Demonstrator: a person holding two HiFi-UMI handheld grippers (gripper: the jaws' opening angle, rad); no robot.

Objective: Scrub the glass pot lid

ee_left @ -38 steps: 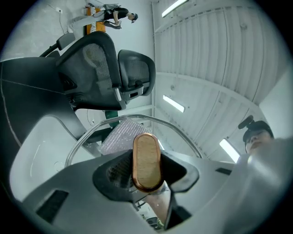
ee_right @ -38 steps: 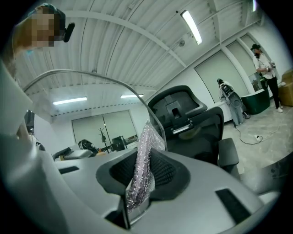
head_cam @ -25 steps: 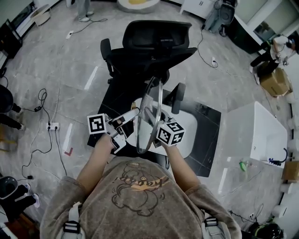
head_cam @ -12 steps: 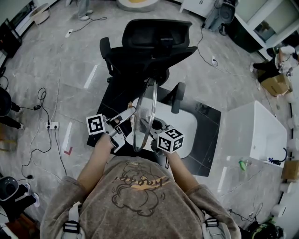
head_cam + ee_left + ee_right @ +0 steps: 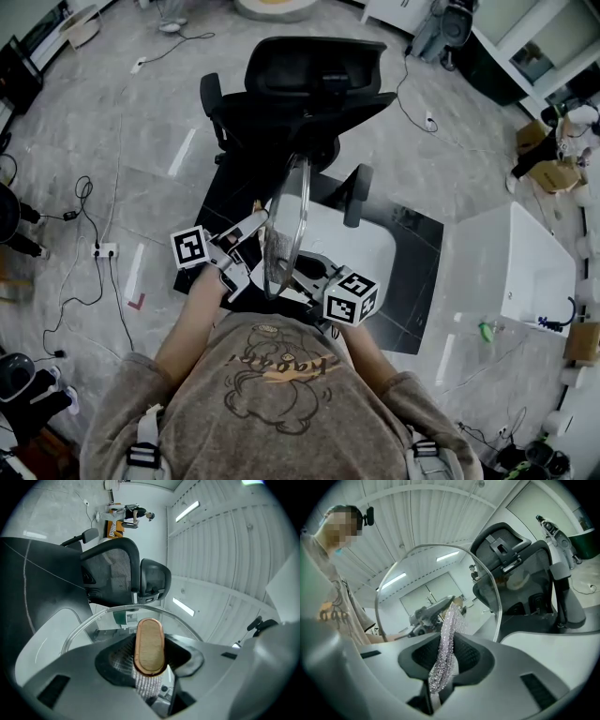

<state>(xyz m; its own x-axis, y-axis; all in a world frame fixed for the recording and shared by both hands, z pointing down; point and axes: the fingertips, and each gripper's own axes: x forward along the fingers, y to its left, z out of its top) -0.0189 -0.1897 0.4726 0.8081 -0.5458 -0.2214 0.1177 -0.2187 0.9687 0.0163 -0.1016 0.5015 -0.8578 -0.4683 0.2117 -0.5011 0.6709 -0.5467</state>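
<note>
Head view: glass lid (image 5: 287, 225) upright on edge over the table's (image 5: 375, 251) near edge, between left gripper (image 5: 255, 231) and right gripper (image 5: 302, 274).
Left gripper view: fingers clamped on the lid's handle (image 5: 150, 645).
Right gripper view: fingers pinching a glittery scrub cloth (image 5: 446, 644), close to the glass.

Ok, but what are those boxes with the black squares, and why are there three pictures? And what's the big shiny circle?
The boxes are part of two grabbing tools, and a person holds one in each hand. The head view comes from a camera on the person's head, looking down. The other two come from little cameras riding on each tool.

The left gripper is clamped on the wooden knob of a glass pot lid. That's your shiny circle, held up on its edge. The right gripper pinches a sparkly scrubbing cloth close beside the glass. Underneath is a white table, and past it a black office chair.
</note>
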